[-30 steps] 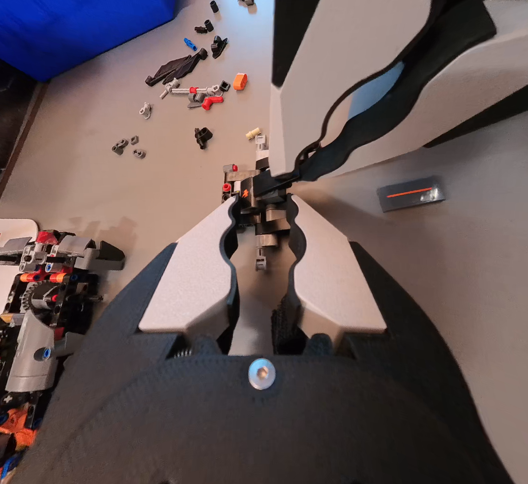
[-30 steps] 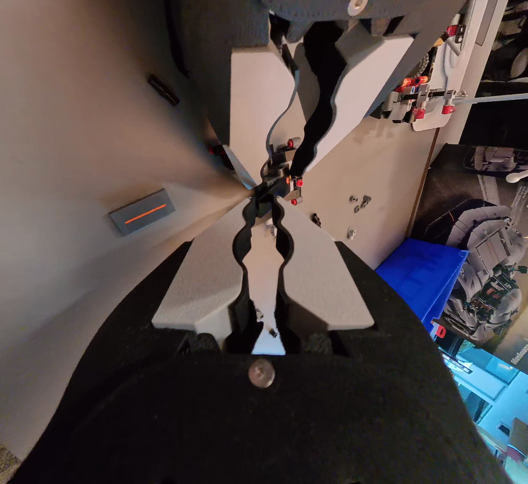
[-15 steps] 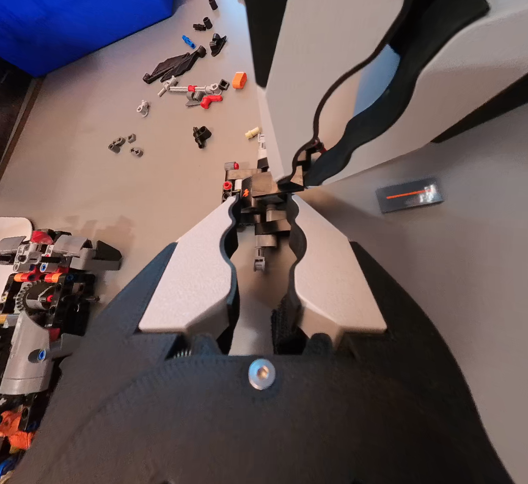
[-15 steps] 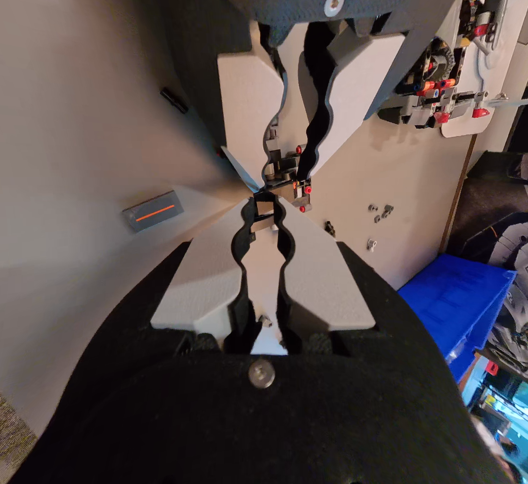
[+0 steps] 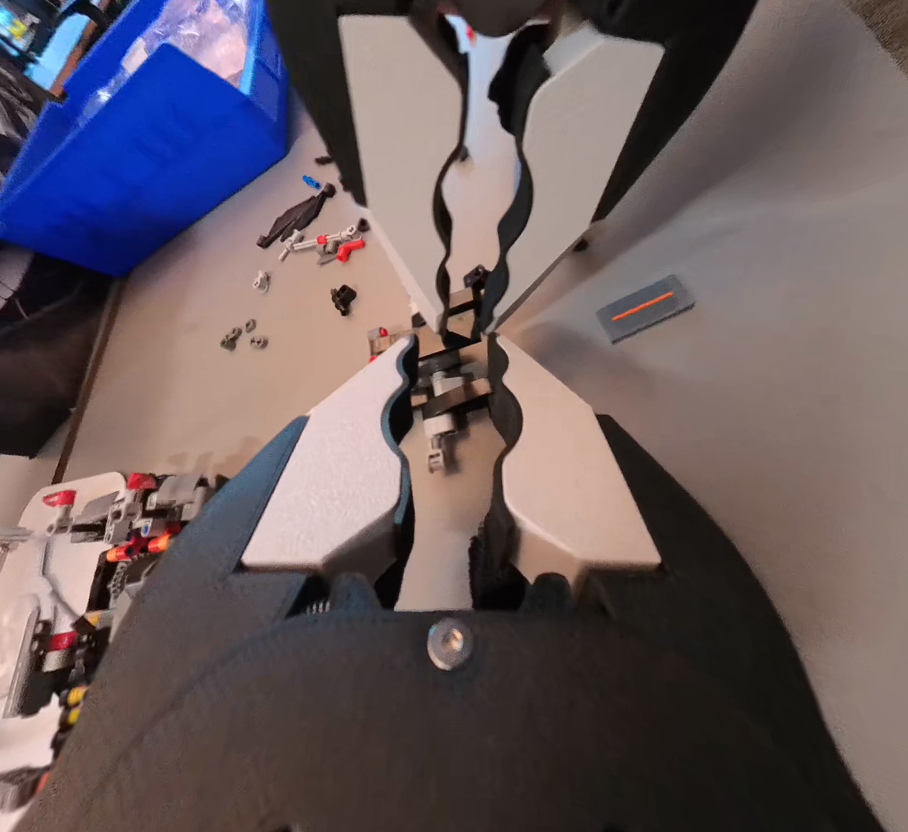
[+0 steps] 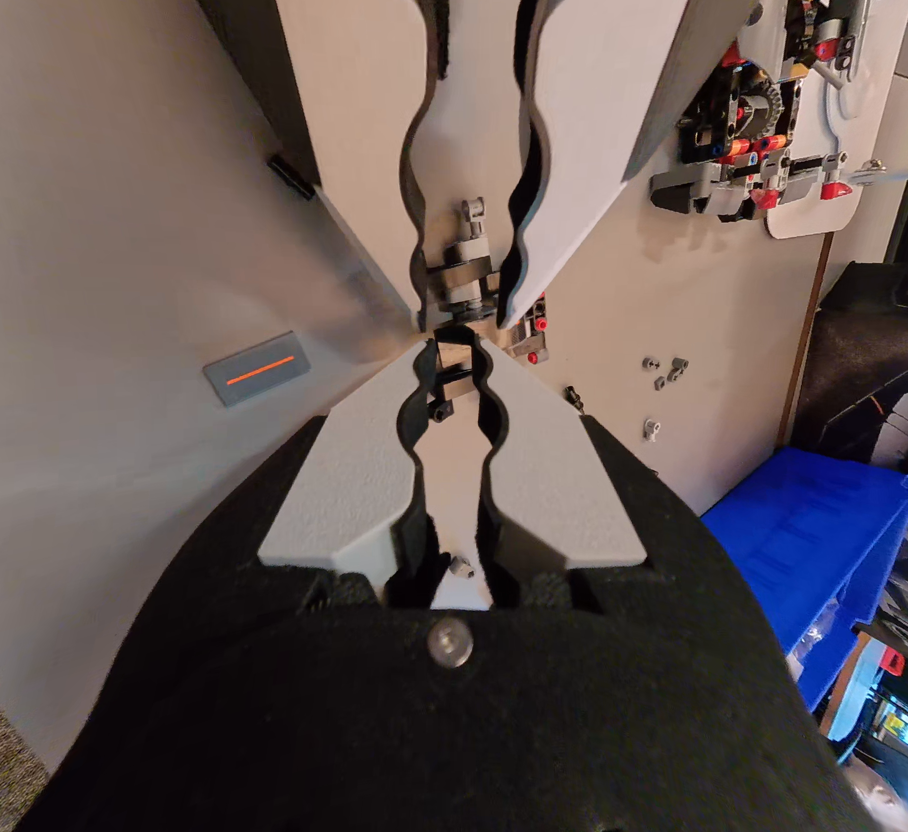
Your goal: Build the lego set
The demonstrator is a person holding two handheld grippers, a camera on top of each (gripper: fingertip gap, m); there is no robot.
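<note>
My left gripper (image 5: 451, 346) is shut on a small black-and-grey lego sub-assembly (image 5: 449, 390), held above the table. A grey pin end hangs between the fingers. My right gripper (image 5: 463, 324) comes in from the top of the left wrist view, tip to tip with the left one. In the right wrist view my right gripper (image 6: 454, 346) is shut on a small black lego piece (image 6: 452, 366). That piece touches the end of the sub-assembly (image 6: 462, 277) held by the left gripper (image 6: 461, 317).
A grey tile with an orange line (image 5: 643, 307) lies on the table to one side. Loose small parts (image 5: 314, 238) are scattered near a blue bin (image 5: 147, 145). A partly built model (image 6: 761, 145) sits on a white sheet (image 6: 796, 223). The grippers are tip to tip, or close to it.
My right gripper has swung round from a slanted approach to face the left gripper head-on, tips now meeting. The black piece has closed onto the sub-assembly's end.
</note>
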